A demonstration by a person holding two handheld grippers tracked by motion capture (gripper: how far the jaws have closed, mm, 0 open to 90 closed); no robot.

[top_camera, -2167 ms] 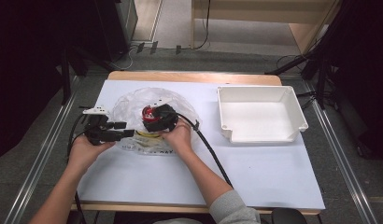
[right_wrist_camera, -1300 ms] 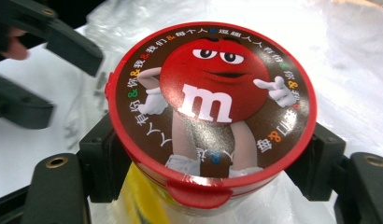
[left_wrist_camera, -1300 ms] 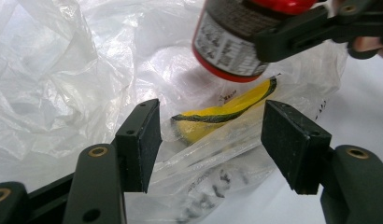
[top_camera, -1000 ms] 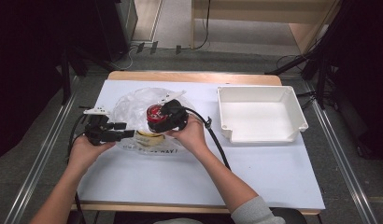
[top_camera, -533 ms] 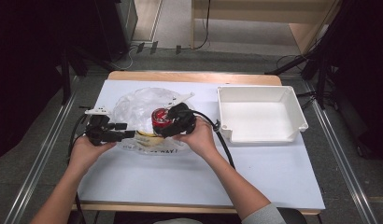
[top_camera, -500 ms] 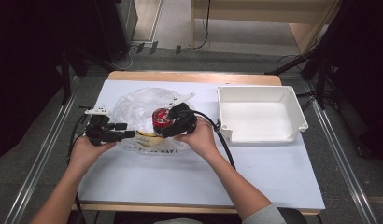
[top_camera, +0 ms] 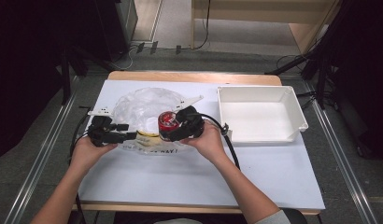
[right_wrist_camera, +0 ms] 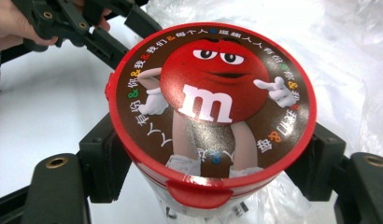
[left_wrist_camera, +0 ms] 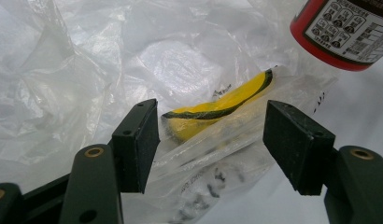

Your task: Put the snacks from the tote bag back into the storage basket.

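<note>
A red candy tub (right_wrist_camera: 212,112) with a cartoon lid sits clamped between the two black jaws of my right gripper (right_wrist_camera: 213,163); in the high view the tub (top_camera: 167,123) hangs just above a clear plastic bag (top_camera: 145,106) at the table's middle left. My left gripper (left_wrist_camera: 210,140) stands open, its jaws on either side of a fold of the bag near a yellow and green sponge (left_wrist_camera: 217,109) inside it. From above, the left gripper (top_camera: 126,136) lies at the bag's left edge. The tub's underside (left_wrist_camera: 343,32) shows at the top right of the left gripper view.
A white rectangular bin (top_camera: 259,114) stands at the right back of the white table mat (top_camera: 189,182). Black cables trail from both grippers. The wooden table edge (top_camera: 194,77) runs along the back, with metal rails on either side of the table.
My right gripper has carried the red tub to the right and slightly toward the person, off the bag's middle. The left gripper has stayed at the bag's edge.
</note>
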